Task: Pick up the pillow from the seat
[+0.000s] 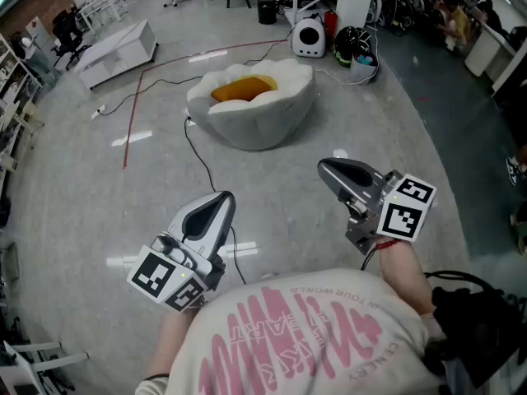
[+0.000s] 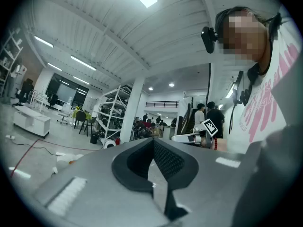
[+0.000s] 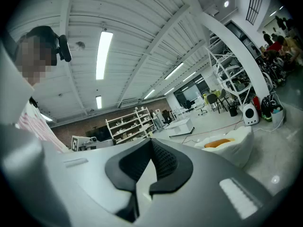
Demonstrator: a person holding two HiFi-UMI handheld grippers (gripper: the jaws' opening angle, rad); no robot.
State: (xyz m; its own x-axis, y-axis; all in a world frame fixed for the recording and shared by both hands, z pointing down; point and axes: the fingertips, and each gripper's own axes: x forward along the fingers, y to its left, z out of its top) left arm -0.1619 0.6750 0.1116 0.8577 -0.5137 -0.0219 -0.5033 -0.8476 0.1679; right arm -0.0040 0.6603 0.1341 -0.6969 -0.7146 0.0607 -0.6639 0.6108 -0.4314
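Nearest, at 6 o'clock in the head view, the person's shirt [image 1: 305,336] fills the bottom edge, and both tools are held close to the body. The left gripper [image 1: 216,204] sits at 7 o'clock and the right gripper [image 1: 333,171] at 4 o'clock. Each gripper's own view shows its 2 jaws drawn together with nothing between them, aimed up into the hall rather than at any target. Beyond them the floor [image 1: 272,196] is crossed by a black cable [image 1: 200,159]. Farther off, toward 12 o'clock, stands the white shell-shaped seat [image 1: 263,126]. The orange pillow [image 1: 243,87] lies in its hollow, untouched and well apart from both grippers. By my reading, nothing of the task is done: the approach, opening the jaws, the grasp and the lift are all left
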